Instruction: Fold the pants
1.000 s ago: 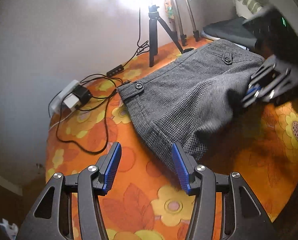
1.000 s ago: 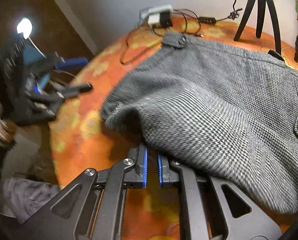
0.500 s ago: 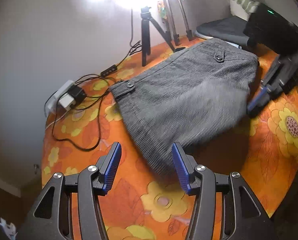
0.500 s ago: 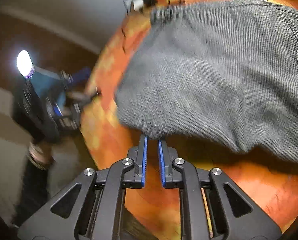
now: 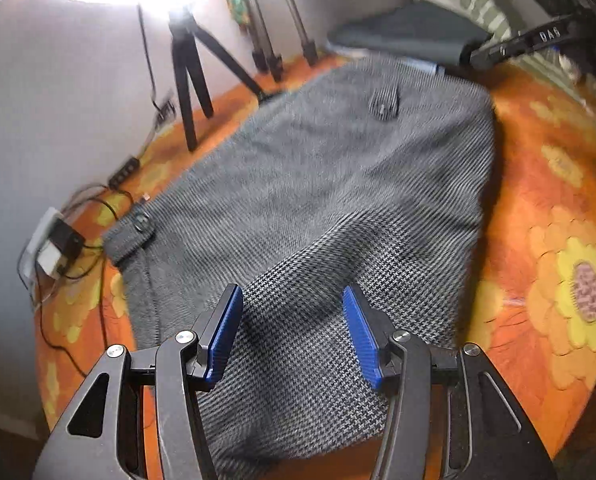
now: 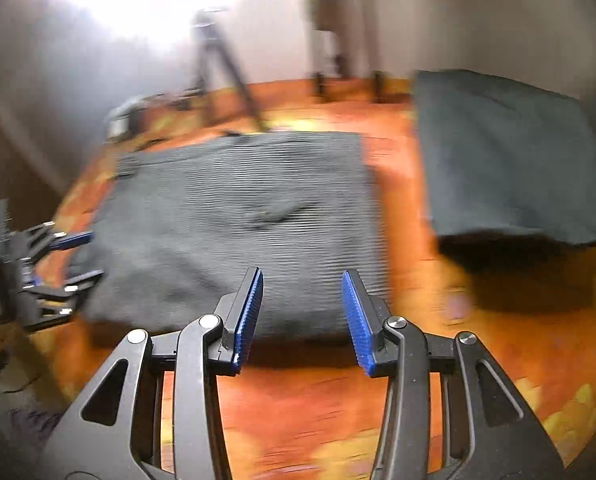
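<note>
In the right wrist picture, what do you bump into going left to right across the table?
Left hand-held gripper → grey pants → bare orange tablecloth → dark folded cloth.

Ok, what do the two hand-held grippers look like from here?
Both look alike: the left hand-held gripper and the right hand-held gripper have black skeletal linkage arms with triangular cut-outs and silver pivot screws. Their fingers carry ribbed blue pads. No cables or sleeves show, and no markings can be made out on them.
</note>
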### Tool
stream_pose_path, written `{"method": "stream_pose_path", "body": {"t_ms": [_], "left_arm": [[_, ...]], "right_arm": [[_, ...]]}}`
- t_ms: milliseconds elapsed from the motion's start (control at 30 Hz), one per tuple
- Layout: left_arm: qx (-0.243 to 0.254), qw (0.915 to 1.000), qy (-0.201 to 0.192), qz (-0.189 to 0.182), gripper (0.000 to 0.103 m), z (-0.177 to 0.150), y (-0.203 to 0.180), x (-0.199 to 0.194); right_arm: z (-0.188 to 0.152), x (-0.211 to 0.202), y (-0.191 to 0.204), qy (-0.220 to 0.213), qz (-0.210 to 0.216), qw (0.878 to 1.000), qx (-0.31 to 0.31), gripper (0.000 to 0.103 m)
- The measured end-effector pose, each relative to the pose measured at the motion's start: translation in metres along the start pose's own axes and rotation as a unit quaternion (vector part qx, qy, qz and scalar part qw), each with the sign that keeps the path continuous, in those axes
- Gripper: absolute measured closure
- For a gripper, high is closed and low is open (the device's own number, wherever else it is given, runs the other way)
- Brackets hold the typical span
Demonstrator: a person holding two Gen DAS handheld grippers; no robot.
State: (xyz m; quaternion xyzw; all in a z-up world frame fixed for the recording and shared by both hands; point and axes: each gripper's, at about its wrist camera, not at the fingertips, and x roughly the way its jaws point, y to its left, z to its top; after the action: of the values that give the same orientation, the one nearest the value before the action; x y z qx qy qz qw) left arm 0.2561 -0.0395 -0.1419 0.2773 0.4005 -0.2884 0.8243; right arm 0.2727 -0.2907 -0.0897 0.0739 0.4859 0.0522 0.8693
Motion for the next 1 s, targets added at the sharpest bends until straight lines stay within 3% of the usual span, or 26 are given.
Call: {"method": "stream_pose_path", "body": {"t_ms": [133, 267, 367, 433, 600, 700, 800, 900, 967, 1000], "left_arm": [[-0.019, 0.9996, 0.018, -0.006, 0.051, -0.005, 0.003, 0.008], [-0.076, 0.9969, -0.008, -0.022, 0.052, -0.007, 0.025, -0.015], [-0.110, 0.9937, -0.021, 0.014, 0.052, -0.005, 0.056, -0.028], [-0.137, 0.9895, -0.026, 0.037, 0.052, -0.002, 0.081, -0.031], [-0.217, 0.9745, -0.024, 0.051, 0.051, 0.001, 0.131, -0.017], [-0.263, 0.9646, -0.009, 0.025, 0.051, 0.003, 0.152, 0.013], [-0.273, 0.9615, -0.004, 0.027, 0.051, 0.004, 0.155, 0.030], [-0.274, 0.9610, 0.005, 0.040, 0.052, 0.010, 0.151, 0.048], [-0.260, 0.9632, 0.016, 0.066, 0.073, 0.012, 0.147, 0.056], [-0.254, 0.9640, 0.014, 0.078, 0.073, 0.012, 0.145, 0.056]], "right_arm": [[0.007, 0.030, -0.027, 0.022, -0.014, 1.000, 0.017, 0.060], [0.028, 0.036, -0.033, 0.004, -0.001, 1.000, 0.004, 0.060], [0.053, 0.045, -0.035, -0.010, 0.005, 1.000, -0.012, 0.056], [0.069, 0.060, -0.038, -0.010, 0.006, 1.000, -0.011, 0.047], [0.086, 0.091, -0.043, -0.003, -0.007, 1.000, -0.017, 0.046], [0.092, 0.110, -0.045, 0.009, -0.009, 1.000, -0.011, 0.046], [0.095, 0.119, -0.045, 0.013, 0.008, 1.000, -0.006, 0.046], [0.096, 0.123, -0.039, 0.014, 0.013, 1.000, -0.009, 0.061], [0.095, 0.123, -0.033, 0.009, 0.002, 1.000, -0.021, 0.074], [0.095, 0.122, -0.031, 0.008, 0.000, 1.000, -0.028, 0.081]]}}
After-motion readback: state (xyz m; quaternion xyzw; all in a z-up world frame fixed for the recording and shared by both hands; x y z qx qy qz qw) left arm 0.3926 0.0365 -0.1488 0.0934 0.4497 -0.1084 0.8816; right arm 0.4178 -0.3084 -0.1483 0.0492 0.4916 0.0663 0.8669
